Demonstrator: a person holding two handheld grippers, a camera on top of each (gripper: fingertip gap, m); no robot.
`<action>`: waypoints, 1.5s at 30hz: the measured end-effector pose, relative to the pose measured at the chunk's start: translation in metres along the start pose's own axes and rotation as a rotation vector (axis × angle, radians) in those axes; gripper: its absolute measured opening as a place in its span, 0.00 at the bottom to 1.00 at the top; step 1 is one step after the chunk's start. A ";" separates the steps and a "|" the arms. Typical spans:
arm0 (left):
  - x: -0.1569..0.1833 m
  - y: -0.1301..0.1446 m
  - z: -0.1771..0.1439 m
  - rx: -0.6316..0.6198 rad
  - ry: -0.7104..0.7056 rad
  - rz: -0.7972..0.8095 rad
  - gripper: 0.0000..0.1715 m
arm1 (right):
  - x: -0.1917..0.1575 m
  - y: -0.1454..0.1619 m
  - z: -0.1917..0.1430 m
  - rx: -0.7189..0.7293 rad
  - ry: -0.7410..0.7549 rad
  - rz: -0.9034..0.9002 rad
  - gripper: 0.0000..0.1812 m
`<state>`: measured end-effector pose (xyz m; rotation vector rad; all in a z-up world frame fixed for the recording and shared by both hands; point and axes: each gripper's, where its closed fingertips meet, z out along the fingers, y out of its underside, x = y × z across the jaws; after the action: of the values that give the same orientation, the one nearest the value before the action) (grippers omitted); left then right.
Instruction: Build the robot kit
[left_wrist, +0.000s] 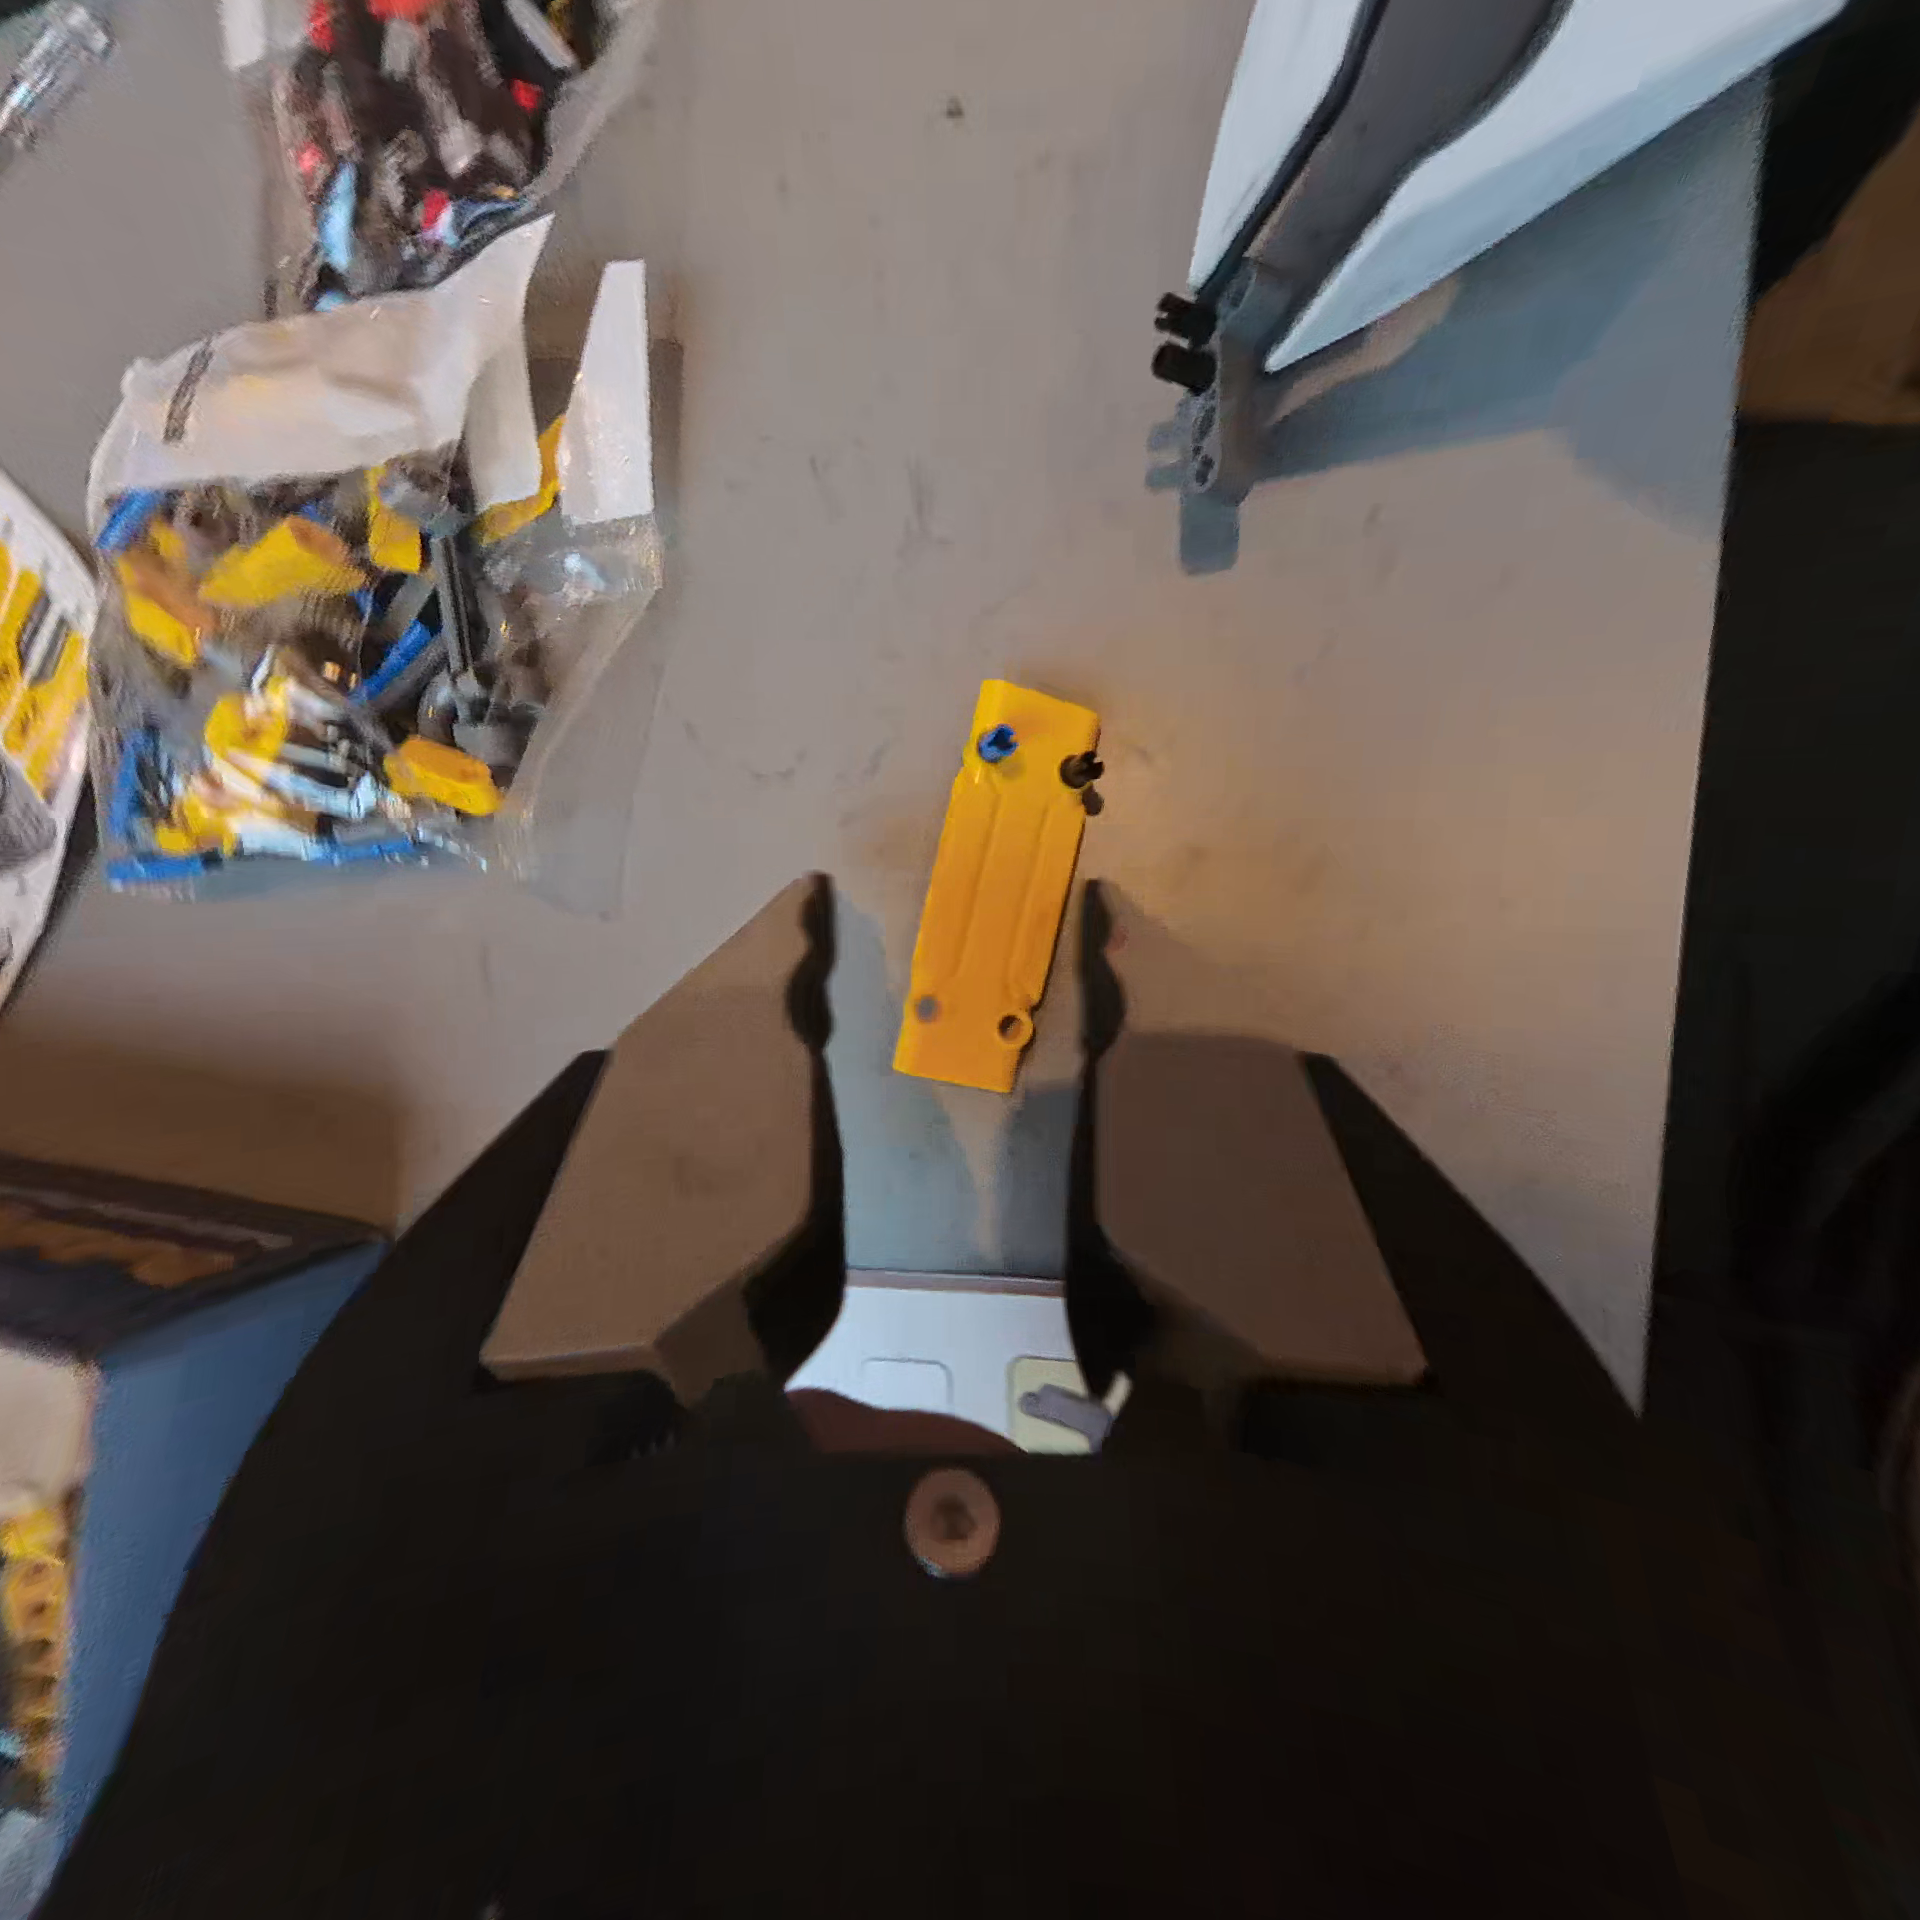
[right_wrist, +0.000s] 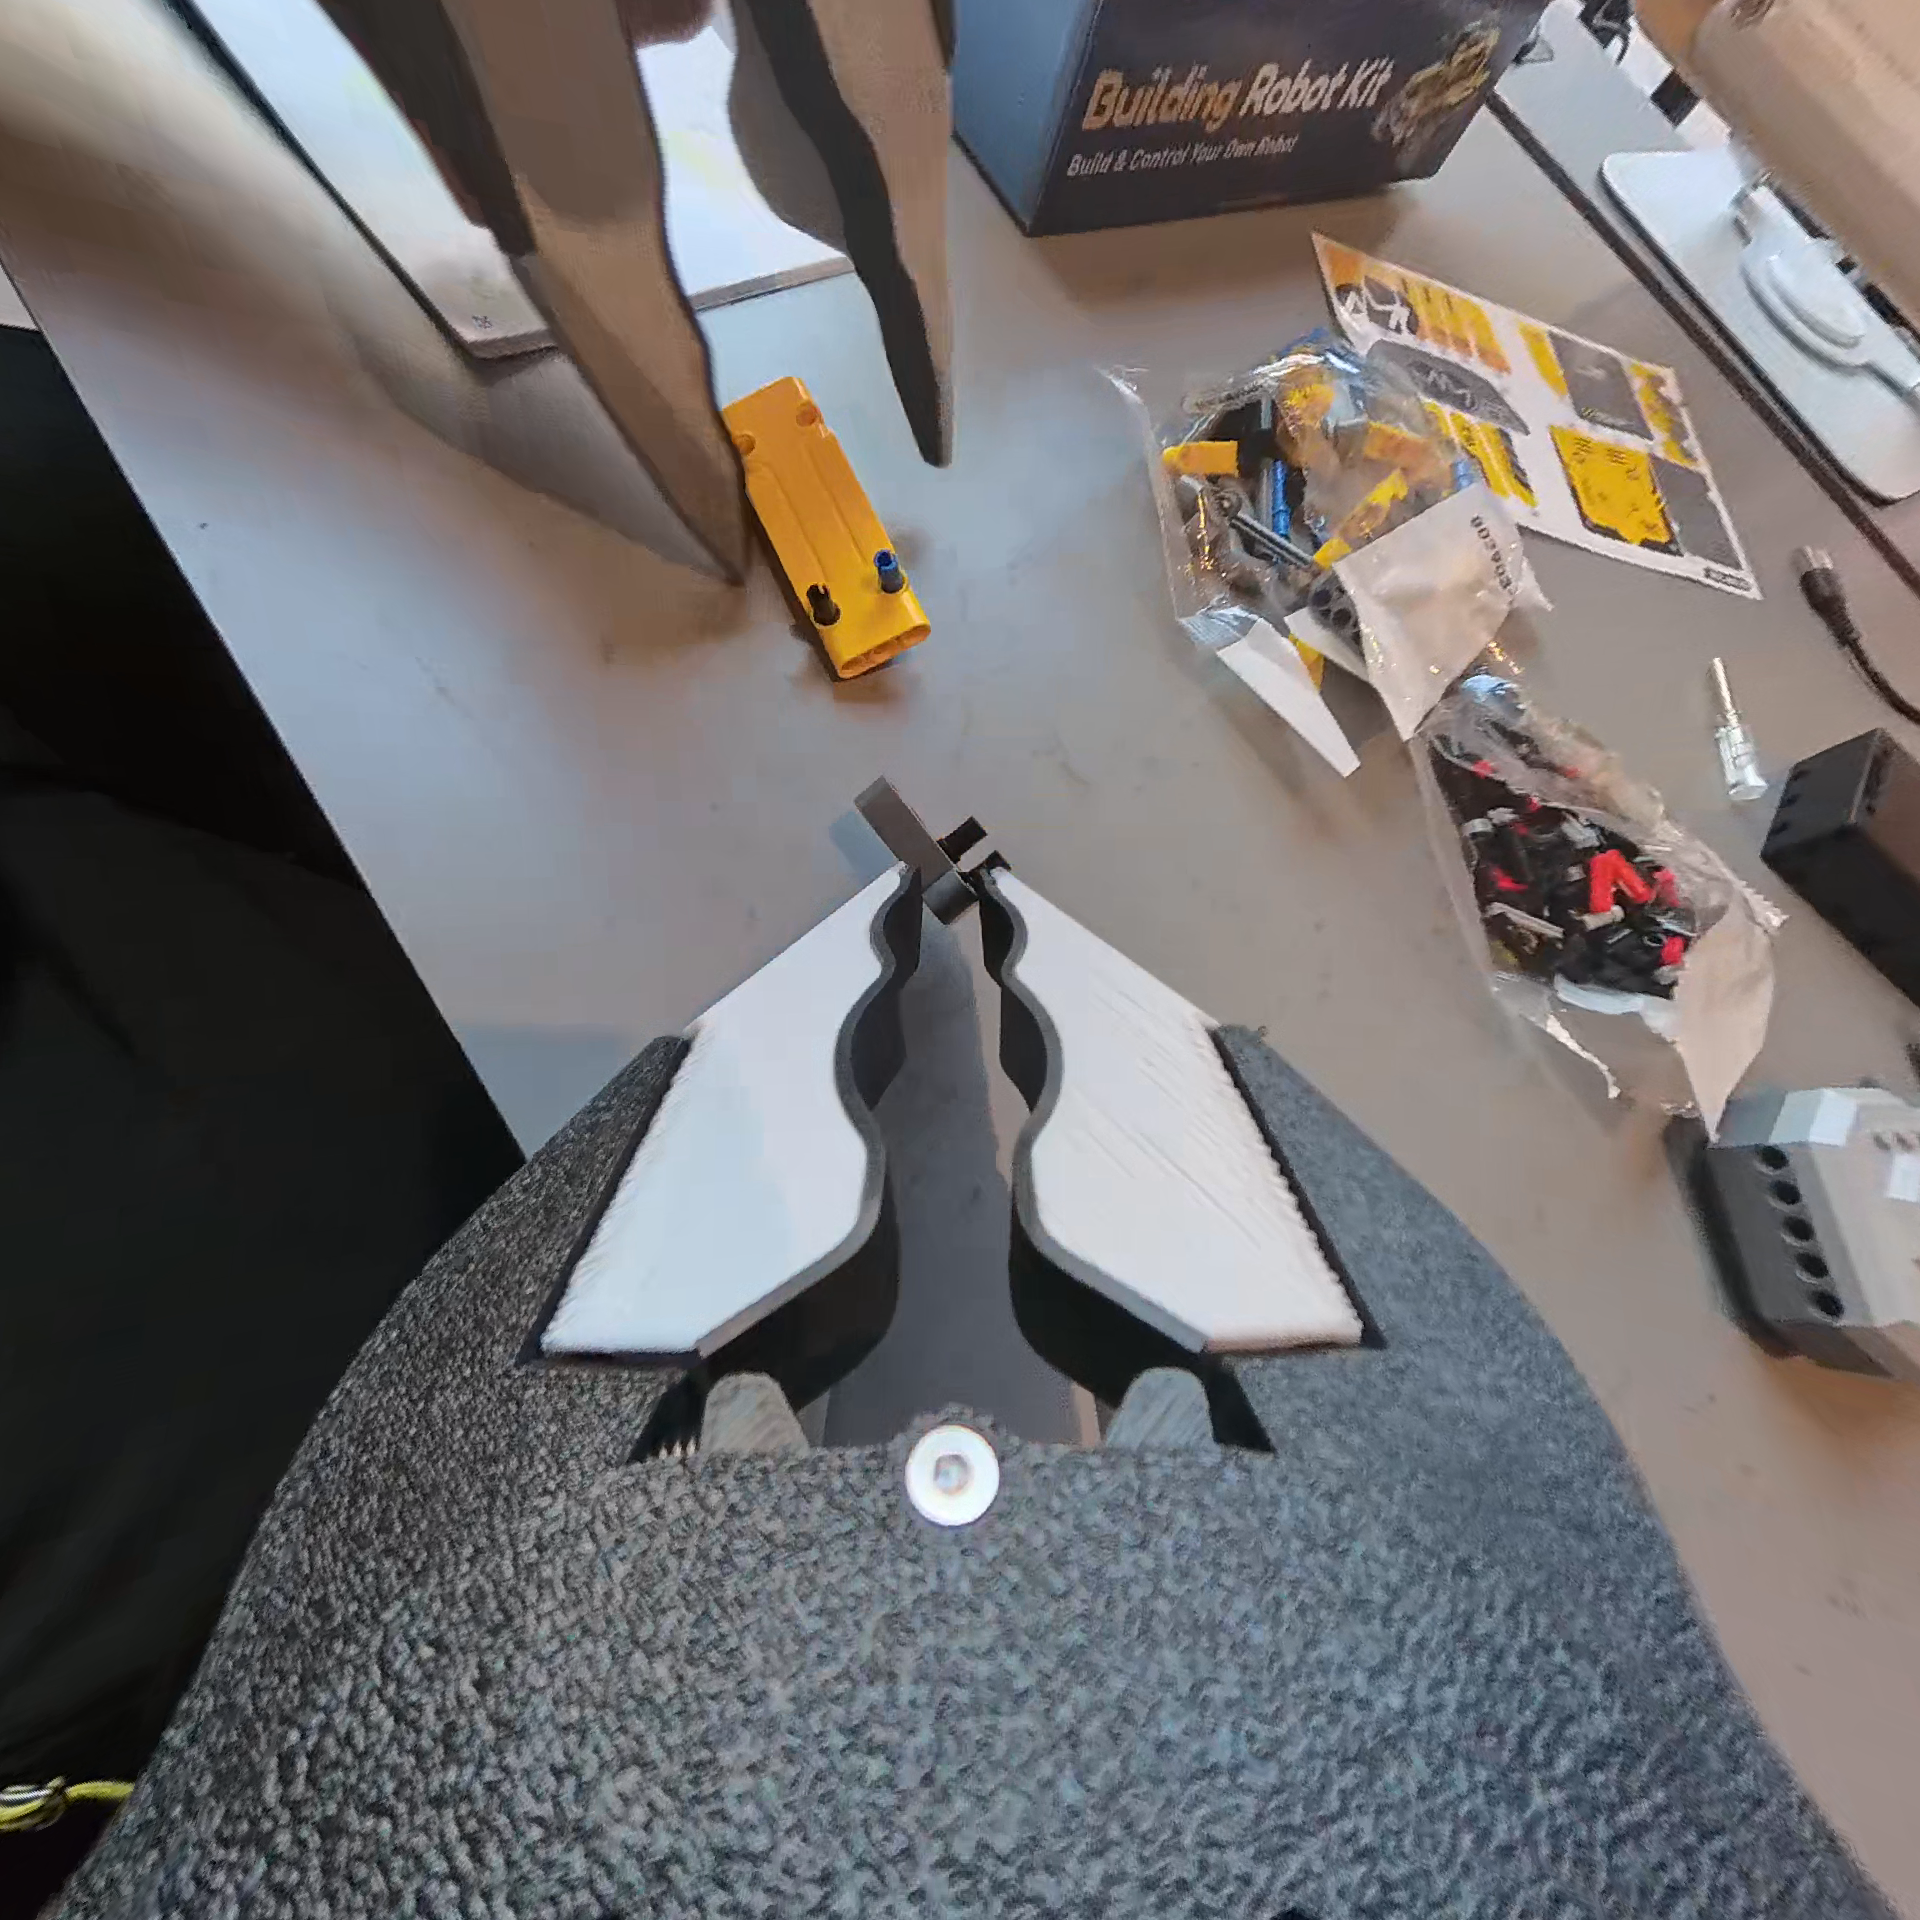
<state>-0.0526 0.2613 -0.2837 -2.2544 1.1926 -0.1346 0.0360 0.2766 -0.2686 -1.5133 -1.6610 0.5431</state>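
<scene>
- Jaws of the left gripper (left_wrist: 956, 904) stand apart, straddling the near end of a yellow panel piece (left_wrist: 997, 883) at the centre of the left wrist view; whether the fingers touch it cannot be told.
- Jaws of the right gripper (right_wrist: 951, 873) are pinched together on a small grey beam with black pins (right_wrist: 920, 847), held above the surface at the centre of the right wrist view.
- That panel lies flat on a grey table (left_wrist: 1351, 831), a blue pin (left_wrist: 995, 740) and a black pin (left_wrist: 1078, 769) standing in its far end.
- At left in the left wrist view sit two clear bags of parts (left_wrist: 332, 644), one mostly yellow and blue, the other red and black.
- At the top of the right wrist view stands a dark blue printed box (right_wrist: 1226, 114), with a printed sheet (right_wrist: 1538, 416) at upper right.
- At lower right there rests a grey block with a row of holes (right_wrist: 1808, 1247).
- Beyond the table edge the room falls dark.
</scene>
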 end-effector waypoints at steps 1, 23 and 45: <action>0.002 0.000 0.001 -0.027 0.032 0.063 0.15 | -0.002 0.000 0.000 0.001 -0.011 0.000 0.06; -0.018 0.026 -0.045 -0.143 0.101 0.588 0.31 | -0.041 -0.007 0.011 -0.024 -0.211 -0.138 0.06; -0.026 0.053 -0.052 -0.032 -0.248 -0.128 0.29 | -0.002 -0.003 0.023 -0.073 -0.098 -0.065 0.12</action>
<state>-0.1246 0.2359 -0.2647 -2.2957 0.9272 0.1135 0.0157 0.2786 -0.2806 -1.5001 -1.8169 0.5339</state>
